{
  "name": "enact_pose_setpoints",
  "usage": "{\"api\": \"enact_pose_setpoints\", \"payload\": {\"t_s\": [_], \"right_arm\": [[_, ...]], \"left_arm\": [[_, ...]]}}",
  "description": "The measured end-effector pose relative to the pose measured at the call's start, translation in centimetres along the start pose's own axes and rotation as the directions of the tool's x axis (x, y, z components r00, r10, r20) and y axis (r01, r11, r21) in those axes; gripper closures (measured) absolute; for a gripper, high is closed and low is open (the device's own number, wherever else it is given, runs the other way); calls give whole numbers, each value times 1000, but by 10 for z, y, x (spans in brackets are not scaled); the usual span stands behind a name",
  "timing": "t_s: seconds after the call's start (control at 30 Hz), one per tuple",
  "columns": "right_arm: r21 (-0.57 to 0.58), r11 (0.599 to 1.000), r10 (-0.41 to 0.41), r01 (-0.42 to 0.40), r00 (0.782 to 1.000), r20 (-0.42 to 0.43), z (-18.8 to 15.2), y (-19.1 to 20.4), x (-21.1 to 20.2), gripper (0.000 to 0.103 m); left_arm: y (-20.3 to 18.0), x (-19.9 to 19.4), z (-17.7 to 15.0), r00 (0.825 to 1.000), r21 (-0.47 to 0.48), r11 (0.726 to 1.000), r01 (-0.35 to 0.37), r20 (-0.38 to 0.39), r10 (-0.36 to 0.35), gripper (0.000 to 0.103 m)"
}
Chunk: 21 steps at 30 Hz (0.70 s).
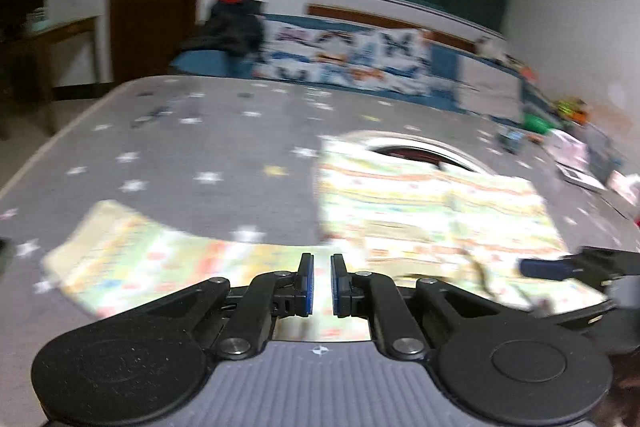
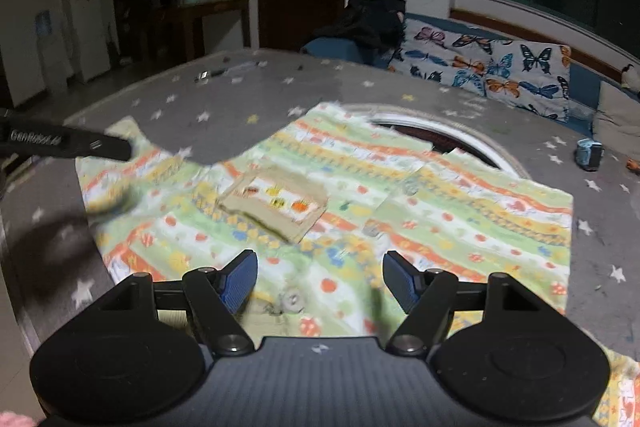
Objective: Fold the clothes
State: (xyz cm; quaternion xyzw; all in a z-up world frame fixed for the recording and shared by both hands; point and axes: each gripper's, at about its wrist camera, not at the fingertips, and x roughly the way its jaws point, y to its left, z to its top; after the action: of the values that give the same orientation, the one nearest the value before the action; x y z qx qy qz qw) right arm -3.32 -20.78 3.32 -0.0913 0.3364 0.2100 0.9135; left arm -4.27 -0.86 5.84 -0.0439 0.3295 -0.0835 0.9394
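A short-sleeved shirt (image 2: 360, 195) with green, orange and yellow stripes lies flat, front up, on the grey star-print table cover (image 2: 240, 95). Its tan-edged chest pocket (image 2: 276, 203) faces up. My right gripper (image 2: 320, 267) hovers open over the shirt's lower front with nothing between its fingers; its blue tip also shows in the left wrist view (image 1: 536, 267). My left gripper (image 1: 322, 263) is over the shirt (image 1: 420, 211) beside the left sleeve (image 1: 132, 259), its pads a narrow slit apart and empty. From the right wrist view the left gripper (image 2: 120, 148) sits at the sleeve's end.
A white-rimmed round opening (image 2: 460, 135) lies just behind the shirt's collar. A blue object (image 2: 590, 153) and boxes (image 1: 576, 163) sit at the table's right. Small items (image 2: 208, 75) lie far left. Behind are butterfly cushions (image 2: 500, 67) and a dark clothes heap (image 2: 372, 15).
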Motion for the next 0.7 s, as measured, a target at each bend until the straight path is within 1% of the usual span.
{"api": "enact_pose_setpoints", "payload": {"t_s": [0.1,0.23,0.37,0.5,0.6,0.67,0.7], "right_arm": [[-24,1000,1,-1,1000,-27,-10,5,1,32],[-1,1000,12,-12,999,-32,-18,1,-8,32],[54,998,27,-26,999,-33,-26,-12,-24,32],[113,994,12,-8,999,-40,-43,-27,-41,33],[155,988,1,6,999,-44,-56,-39,-57,34],[200,979,-21,27,999,-33,-63,-50,-70,37],[224,974,-33,39,999,-27,-67,-56,-77,37]], "left_arm": [[-25,14,-2,997,41,996,74,-11,-74,94],[-52,29,-8,987,70,985,156,-49,-153,94],[-67,45,-16,980,101,977,188,-89,-180,94],[-73,54,-27,975,122,972,200,-123,-185,94],[-76,52,-31,976,150,968,200,-114,-183,94],[-76,52,-31,975,143,968,204,-119,-188,94],[-75,51,-30,974,137,969,206,-122,-190,94]]}}
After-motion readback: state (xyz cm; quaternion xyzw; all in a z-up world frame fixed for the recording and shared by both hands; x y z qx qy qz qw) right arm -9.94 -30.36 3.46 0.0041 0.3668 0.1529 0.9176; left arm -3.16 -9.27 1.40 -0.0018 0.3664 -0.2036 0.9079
